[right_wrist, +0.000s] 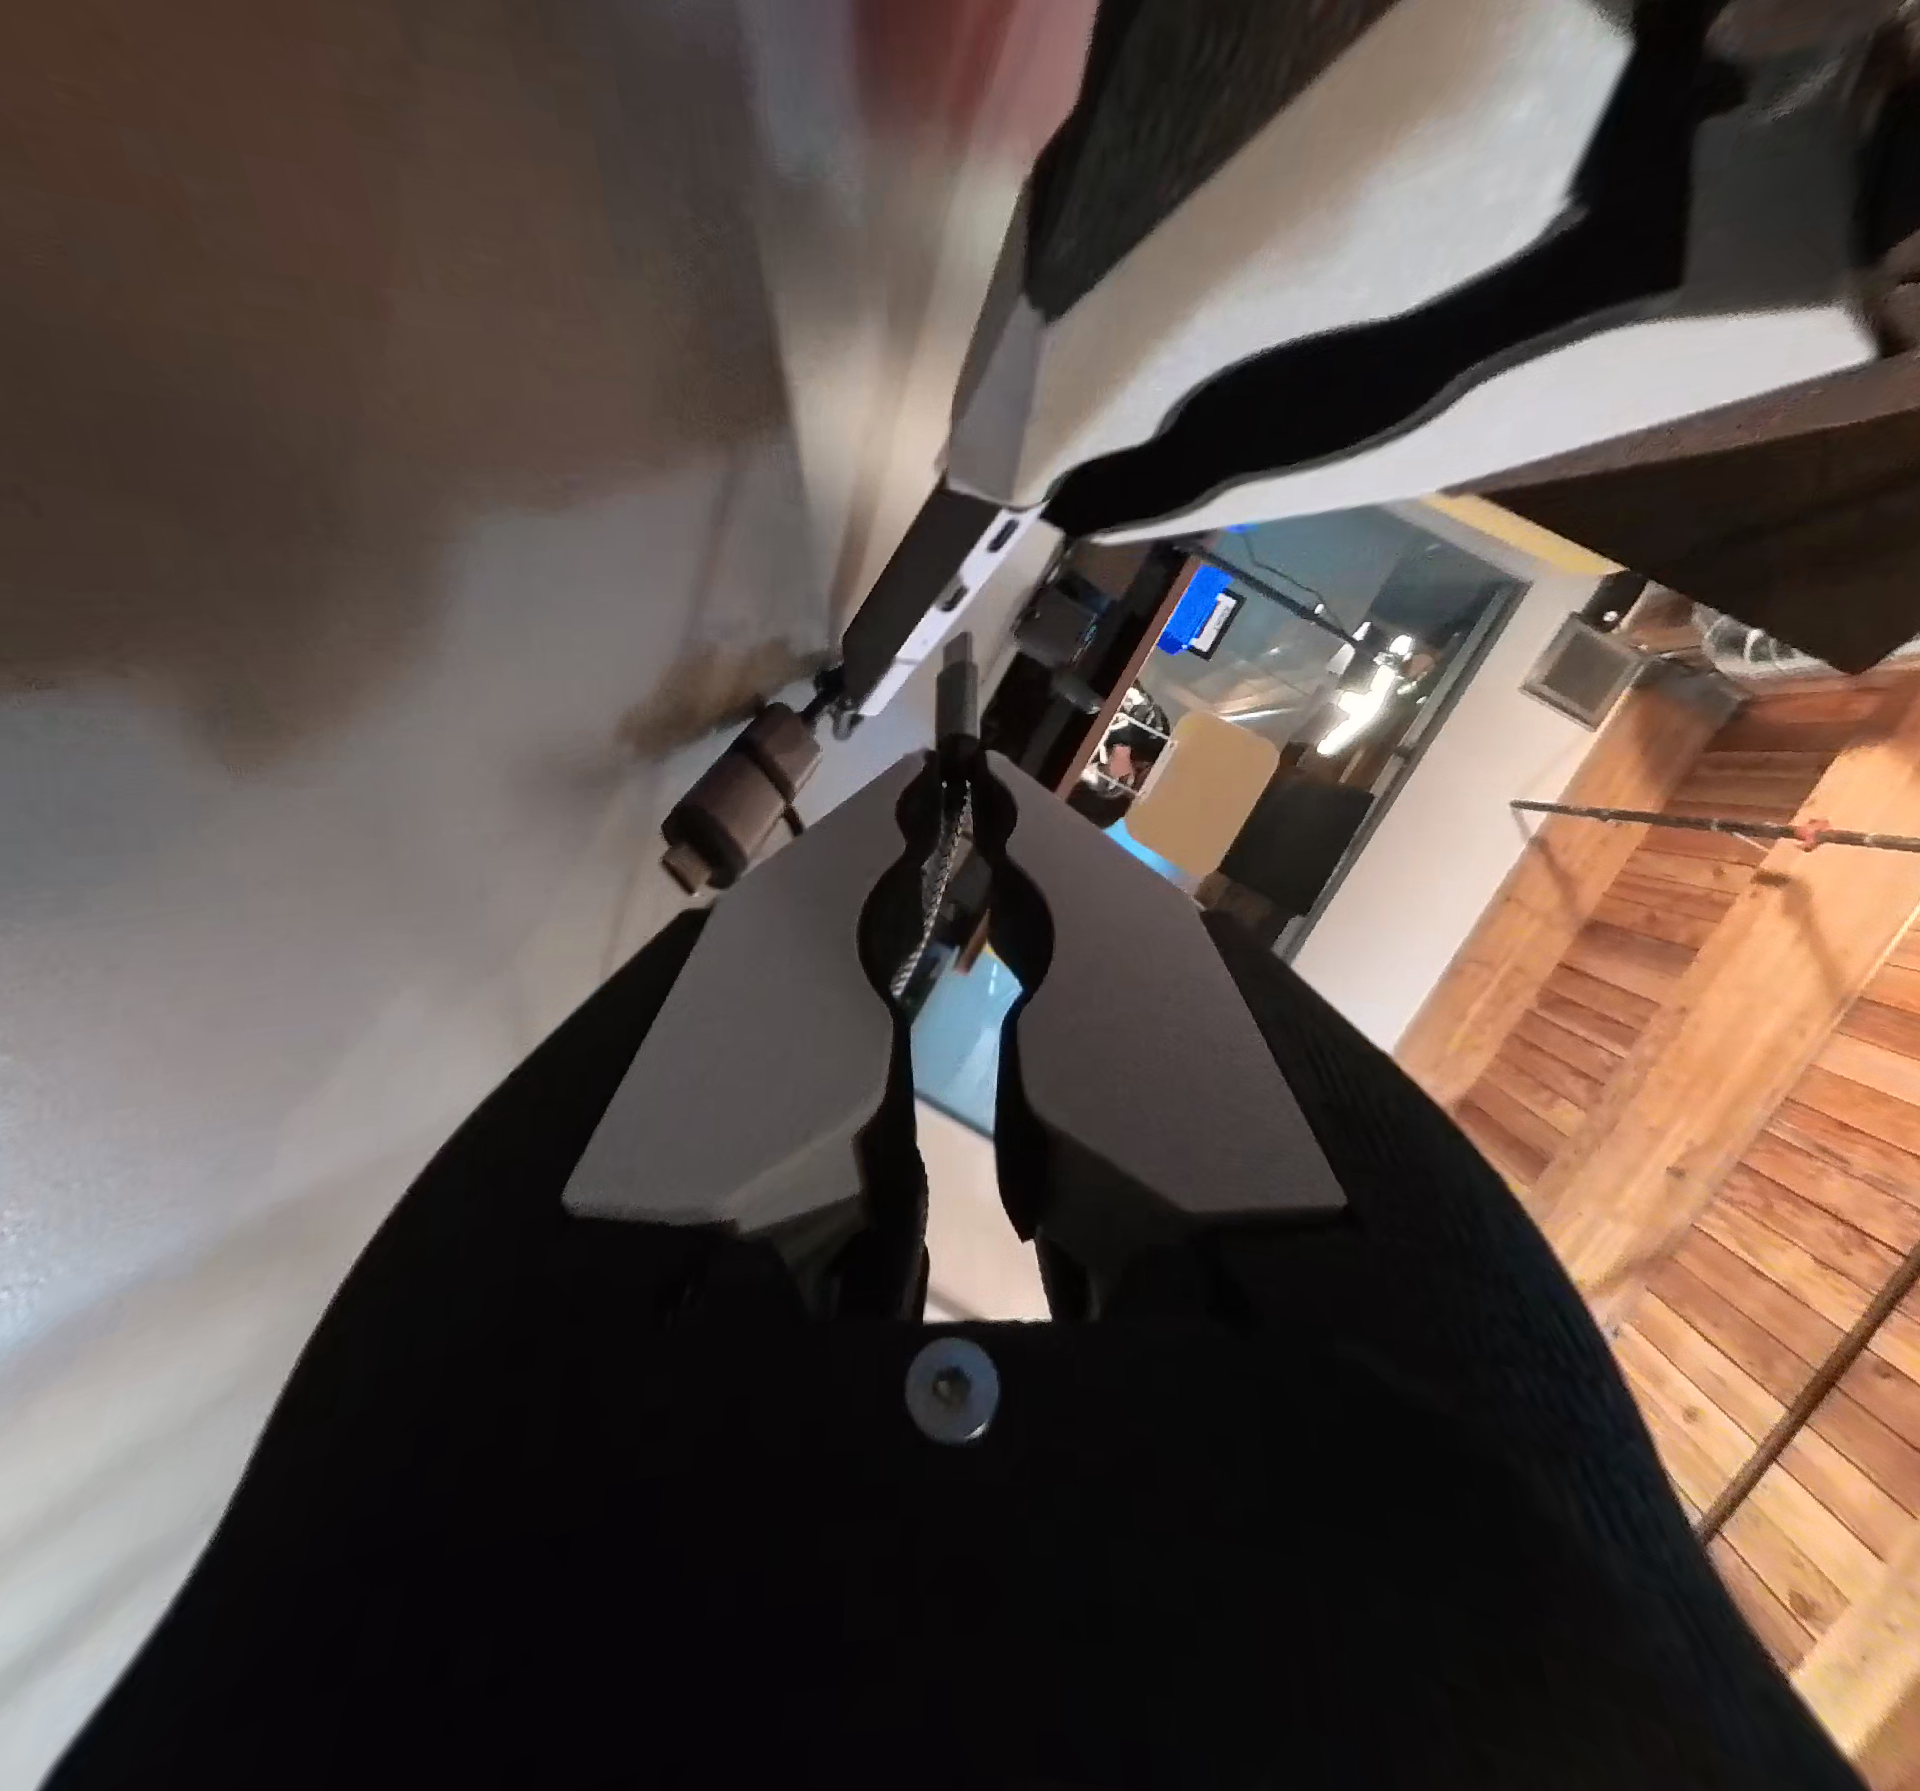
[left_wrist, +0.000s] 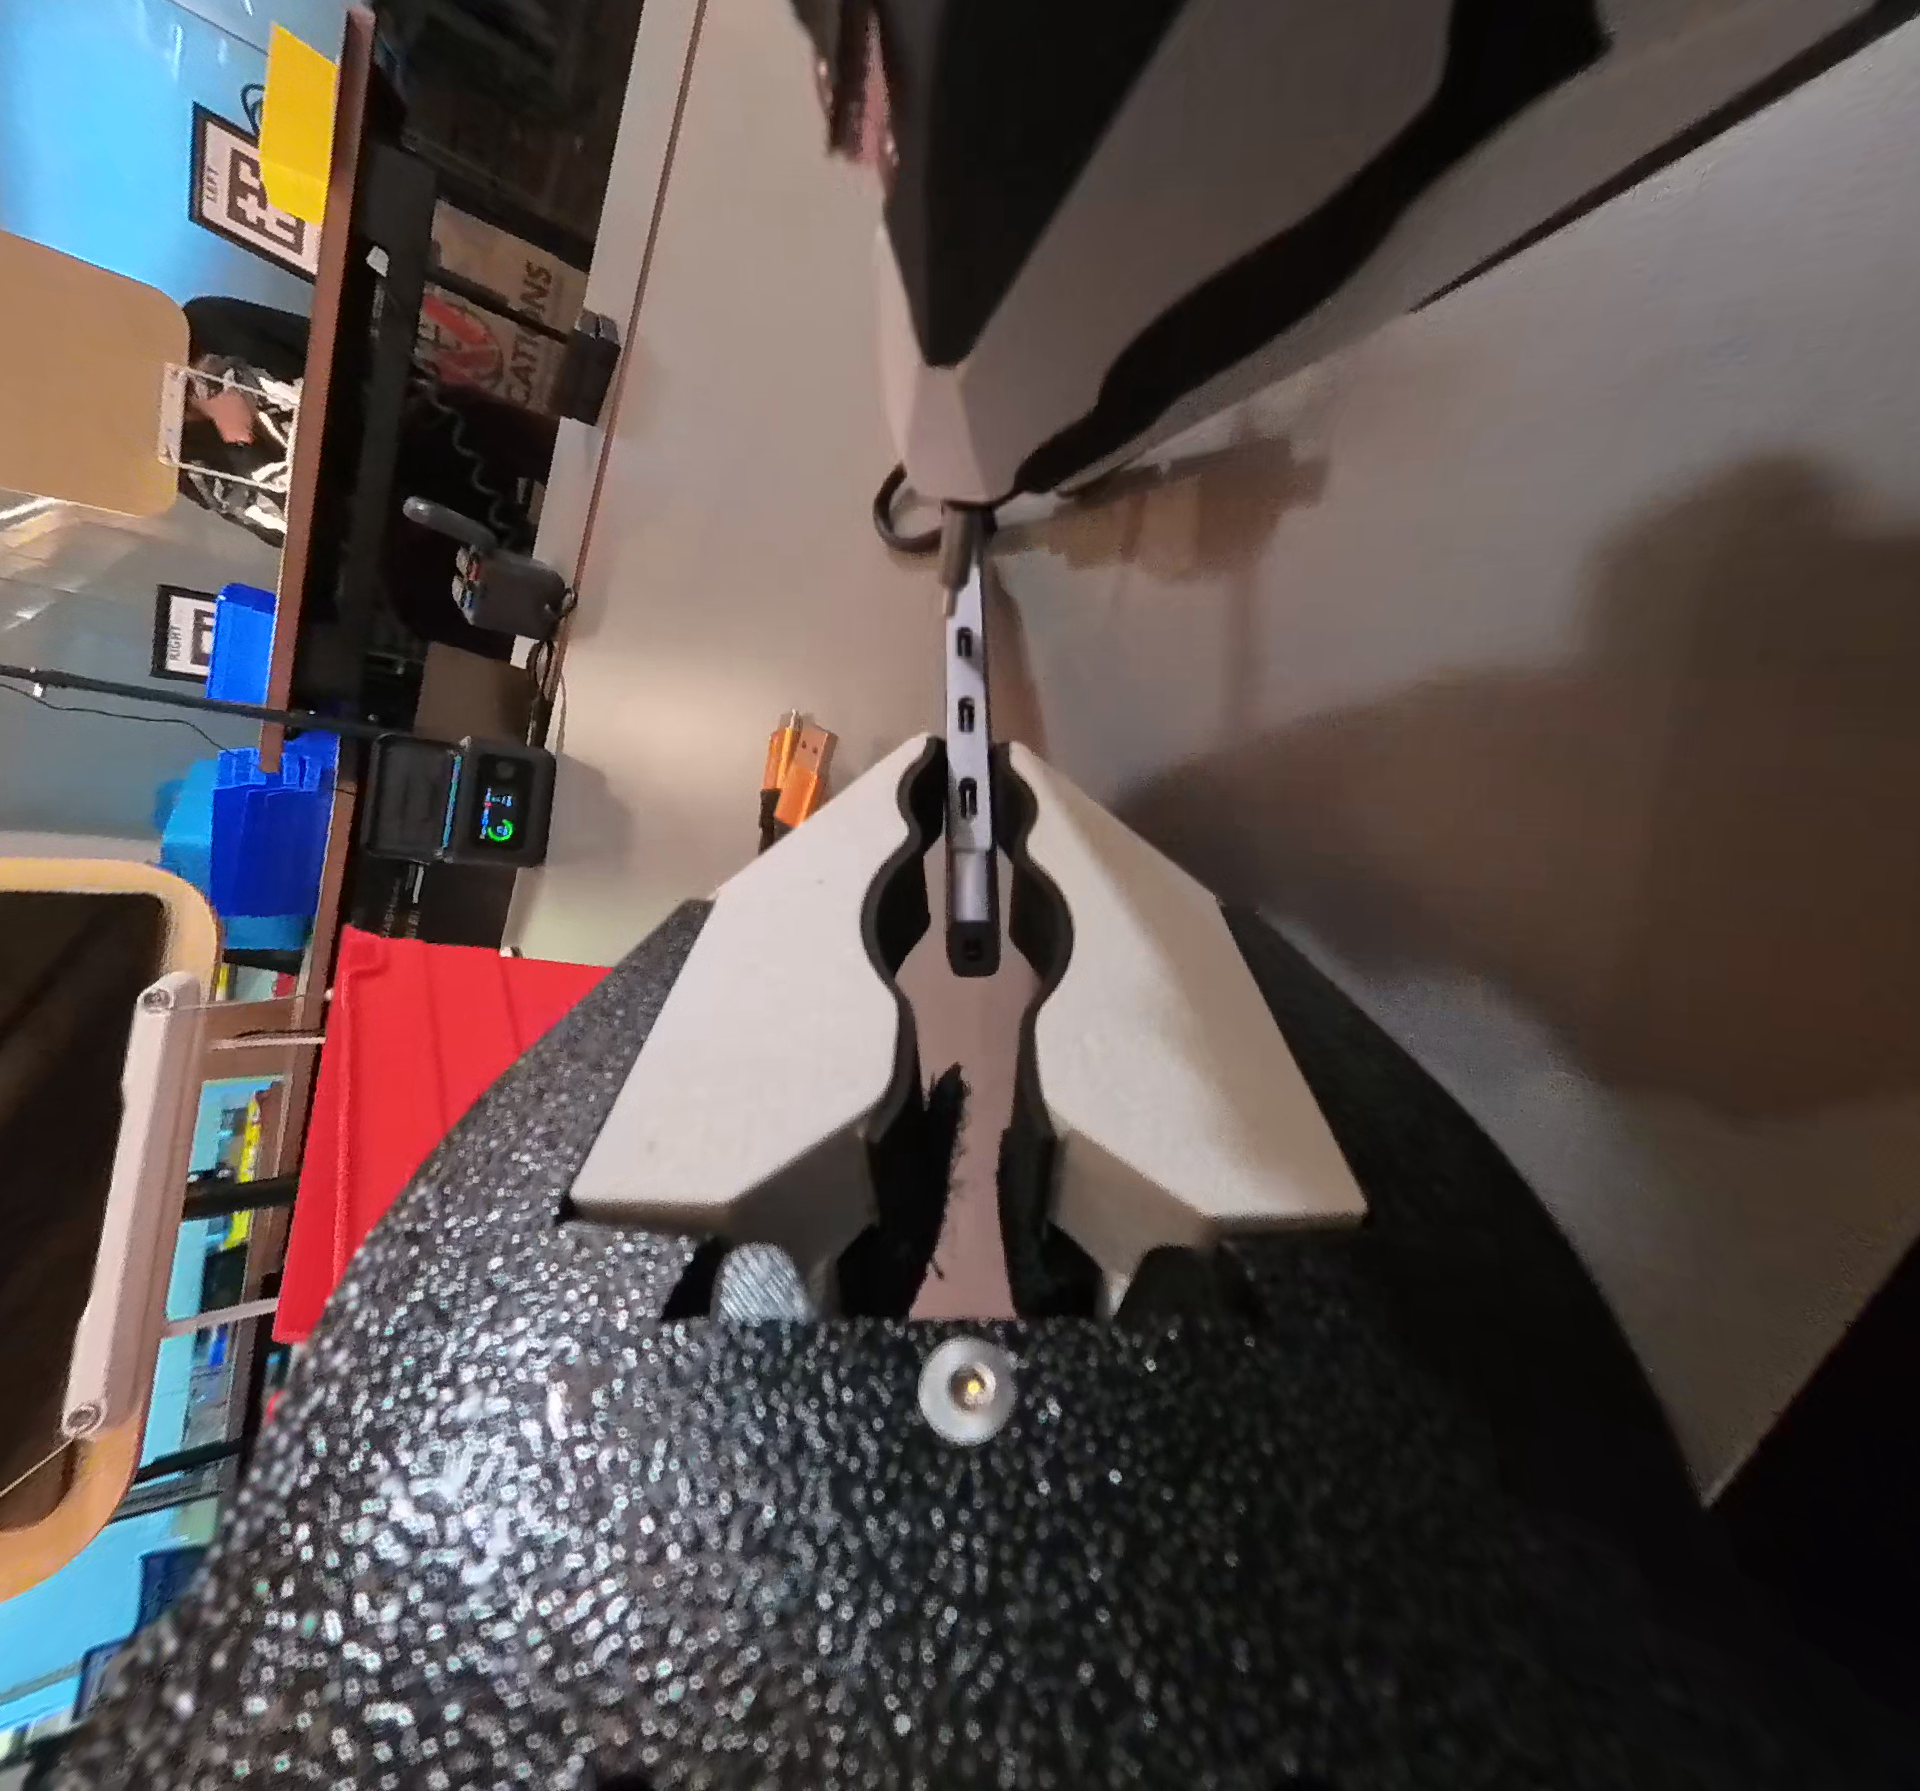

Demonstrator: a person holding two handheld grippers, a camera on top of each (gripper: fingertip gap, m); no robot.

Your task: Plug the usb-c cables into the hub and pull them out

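Above the table (left_wrist: 1558,411), left tool (left_wrist: 971,765) clamps the hub (left_wrist: 968,702); right tool (right_wrist: 961,765) clamps a cable (right_wrist: 956,692).

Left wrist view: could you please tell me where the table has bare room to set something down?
Bare table: between the orange cable and the far edge, and in the shadowed stretch on the hub's other side. Crowded where the left gripper and right gripper meet.

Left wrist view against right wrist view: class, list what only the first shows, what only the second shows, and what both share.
Only the left wrist view: an orange cable on the table and the hub's row of ports. Only the right wrist view: the braided cable in the right gripper, and a wooden floor. Both: the hub, clamped by the left gripper, and both grippers.
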